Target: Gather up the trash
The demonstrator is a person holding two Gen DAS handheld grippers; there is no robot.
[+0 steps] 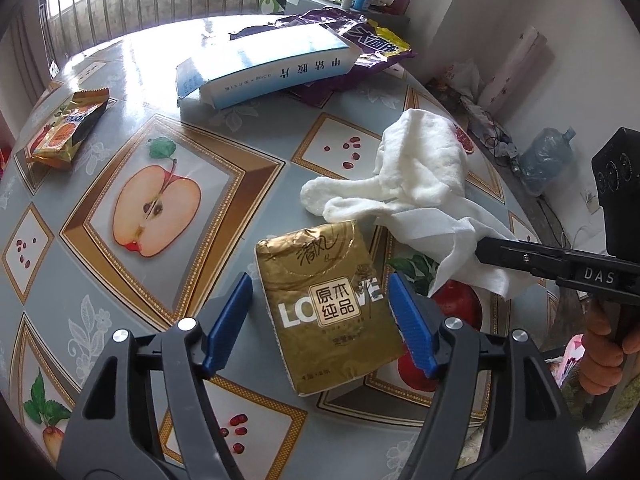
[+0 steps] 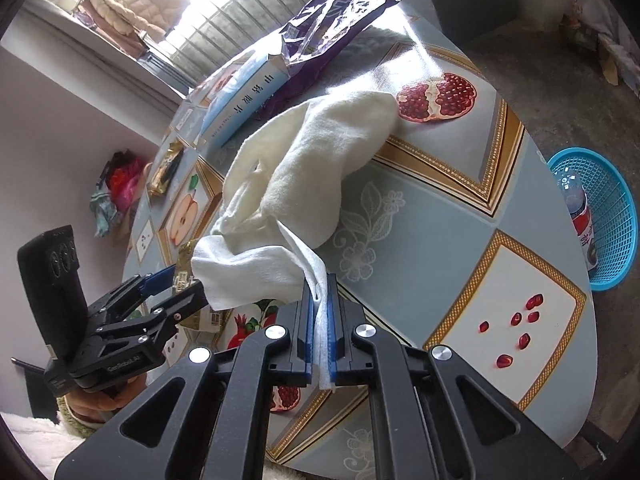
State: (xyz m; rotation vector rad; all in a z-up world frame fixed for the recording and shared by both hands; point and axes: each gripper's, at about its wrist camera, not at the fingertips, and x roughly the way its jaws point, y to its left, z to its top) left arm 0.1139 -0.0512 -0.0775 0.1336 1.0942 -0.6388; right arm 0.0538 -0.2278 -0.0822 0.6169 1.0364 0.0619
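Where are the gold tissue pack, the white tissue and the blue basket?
gold tissue pack [image 1: 326,304], left wrist view, printed front face.
white tissue [image 2: 256,276], right wrist view, crumpled end.
blue basket [image 2: 618,216], right wrist view, mesh wall.

The round table [image 1: 168,280] with a fruit-print cloth bears a gold tissue pack [image 1: 328,308], crumpled white paper towels [image 1: 420,168], a white-and-blue carton [image 1: 264,68], a purple foil wrapper [image 1: 360,36] and an orange snack packet [image 1: 68,128].

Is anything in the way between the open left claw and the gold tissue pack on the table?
Nothing visible. The left claw is open with its fingers on either side of the gold tissue pack. The white tissue, held by the right claw, lies just beyond the pack, not between.
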